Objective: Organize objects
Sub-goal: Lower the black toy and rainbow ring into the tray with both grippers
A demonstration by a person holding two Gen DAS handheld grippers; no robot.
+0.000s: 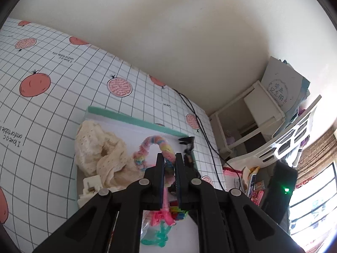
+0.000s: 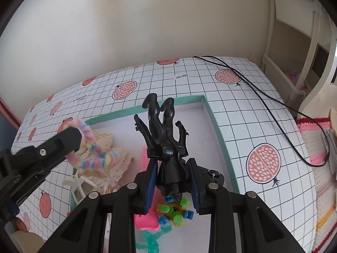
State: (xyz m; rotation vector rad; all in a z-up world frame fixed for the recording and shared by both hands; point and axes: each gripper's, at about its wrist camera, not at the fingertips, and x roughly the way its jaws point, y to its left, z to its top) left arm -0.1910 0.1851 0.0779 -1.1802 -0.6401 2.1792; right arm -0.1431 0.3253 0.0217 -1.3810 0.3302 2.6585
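My left gripper (image 1: 169,161) is shut on a pastel rainbow fuzzy ring (image 1: 157,140), held over a white tray with a teal rim (image 1: 134,119). The right wrist view shows that gripper (image 2: 72,138) at the left, with the ring (image 2: 94,150) hanging from it. My right gripper (image 2: 172,169) is shut on a black action figure (image 2: 163,128), which is upside down with its legs pointing away, above the tray (image 2: 210,116). The figure (image 1: 187,146) also shows just right of my left fingers. A cream lace cloth (image 2: 114,161) lies in the tray's left part.
Pink and green plastic toys (image 2: 174,215) and a white clip (image 2: 78,186) lie in the tray's near part. A black cable (image 2: 263,93) crosses the pomegranate-print tablecloth (image 2: 263,162). To the right stand a white shelf (image 1: 263,107) and a white chair (image 1: 284,145). The wall is close behind.
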